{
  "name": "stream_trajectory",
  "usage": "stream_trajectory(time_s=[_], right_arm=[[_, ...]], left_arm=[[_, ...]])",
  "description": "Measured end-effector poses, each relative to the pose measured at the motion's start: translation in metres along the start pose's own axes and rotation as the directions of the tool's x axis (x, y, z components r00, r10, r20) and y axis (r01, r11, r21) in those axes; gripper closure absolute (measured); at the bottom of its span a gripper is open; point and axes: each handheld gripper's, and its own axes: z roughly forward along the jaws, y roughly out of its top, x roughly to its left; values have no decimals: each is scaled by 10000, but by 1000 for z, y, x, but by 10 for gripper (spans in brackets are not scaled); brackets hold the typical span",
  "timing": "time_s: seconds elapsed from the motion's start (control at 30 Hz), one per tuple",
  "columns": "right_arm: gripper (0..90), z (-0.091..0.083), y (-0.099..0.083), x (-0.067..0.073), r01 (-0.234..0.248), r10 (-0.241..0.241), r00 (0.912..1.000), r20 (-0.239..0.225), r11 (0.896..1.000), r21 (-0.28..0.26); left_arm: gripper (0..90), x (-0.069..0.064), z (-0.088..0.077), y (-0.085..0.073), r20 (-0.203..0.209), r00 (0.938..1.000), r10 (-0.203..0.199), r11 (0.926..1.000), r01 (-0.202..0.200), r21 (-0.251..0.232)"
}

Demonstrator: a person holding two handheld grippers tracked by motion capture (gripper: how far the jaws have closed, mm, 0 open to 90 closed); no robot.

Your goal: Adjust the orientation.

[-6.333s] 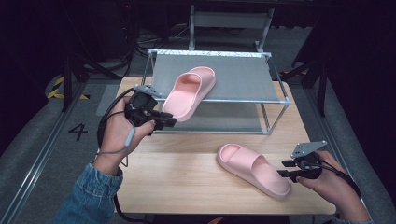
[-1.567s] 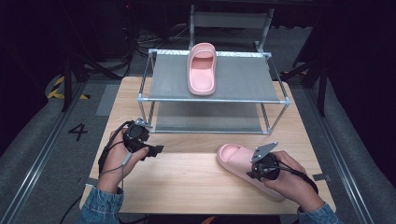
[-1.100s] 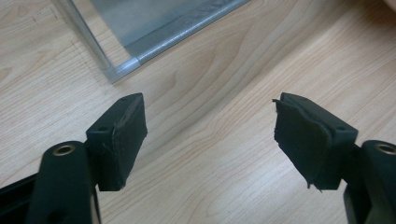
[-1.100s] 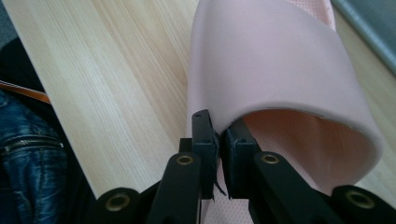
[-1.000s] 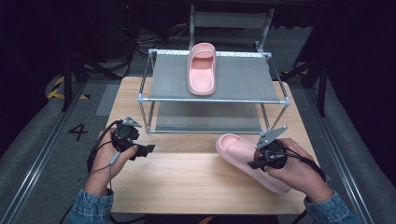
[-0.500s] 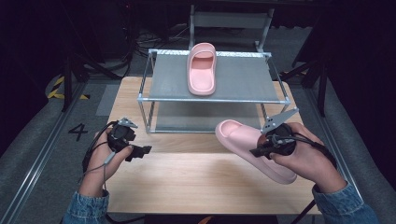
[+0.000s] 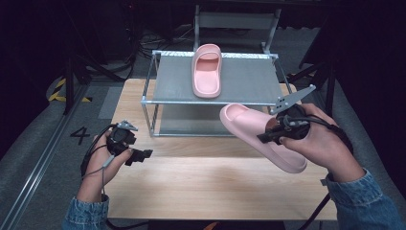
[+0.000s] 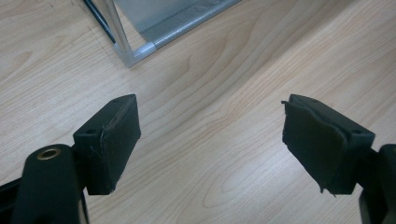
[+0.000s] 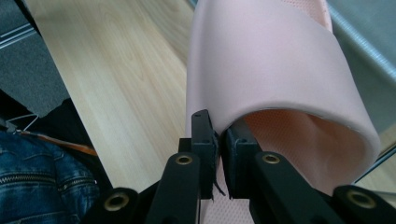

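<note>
My right gripper (image 7: 269, 135) is shut on the side wall of a pink slipper (image 7: 261, 134), which hangs tilted above the wooden table (image 7: 201, 191), in front of the metal shelf rack (image 7: 210, 101). In the right gripper view the black jaws pinch the slipper's edge (image 9: 205, 107) beside its strap (image 9: 275, 60). A second pink slipper (image 7: 207, 70) lies on the rack's top shelf (image 7: 249, 81). My left gripper (image 7: 143, 154) rests low at the table's left, open with nothing between its pads (image 8: 112, 140).
The rack's lower shelf (image 7: 191, 122) sits just above the table, and one rack foot (image 8: 140, 49) is close ahead of the left gripper. Grey floor with a painted number (image 7: 80, 135) lies to the left. Dark cables and stands crowd the back.
My right gripper has lifted the slipper off the table and carried it up toward the rack. The left hand has stayed about where it was.
</note>
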Motion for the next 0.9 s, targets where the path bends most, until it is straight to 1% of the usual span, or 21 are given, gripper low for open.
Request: stream_trajectory(time_s=[0.1, 0.13, 0.27, 0.47, 0.57, 0.6, 0.7, 0.77, 0.83, 0.9], right_arm=[[851, -5, 8, -4, -70, 71, 9999, 140, 10000, -61], [851, -7, 12, -7, -116, 118, 9999, 112, 9998, -129], [852, -8, 23, -16, -310, 312, 9990, 318, 9995, -74], [854, -5, 40, -35, -704, 708, 9954, 652, 9975, -78], [854, 0, 49, -45, -911, 905, 9925, 824, 9958, 35], [854, 3, 53, -49, -972, 958, 9905, 991, 9952, 97], [854, 8, 61, -58, -1195, 1167, 9864, 1160, 9927, 177], [854, 13, 68, -67, -1357, 1300, 9810, 1439, 9903, 308], [854, 16, 72, -72, -1478, 1405, 9777, 1564, 9883, 364], [854, 20, 76, -78, -1653, 1547, 9726, 1738, 9851, 484]], left_arm=[[196, 1, -1, 0, -53, 10000, -22, 10000, 22, 94], [195, 1, -1, -1, -50, 10000, -15, 9999, 16, 102], [195, 1, 0, 0, -4, 10000, 56, 9999, -56, 126], [195, 1, 0, 0, 39, 10000, -20, 9999, 19, 150], [195, 2, 0, 0, 28, 10000, -46, 9999, 45, 162], [195, 2, 0, 0, 29, 10000, -47, 9999, 46, 165], [195, 2, 0, 0, 34, 10000, -39, 9998, 38, 176], [196, 2, 0, 0, 19, 10000, -37, 9998, 36, 170], [196, 3, 0, 0, 6, 10000, 12, 9998, -12, 193], [196, 3, 1, 0, 35, 10000, -26, 9998, 25, 206]])
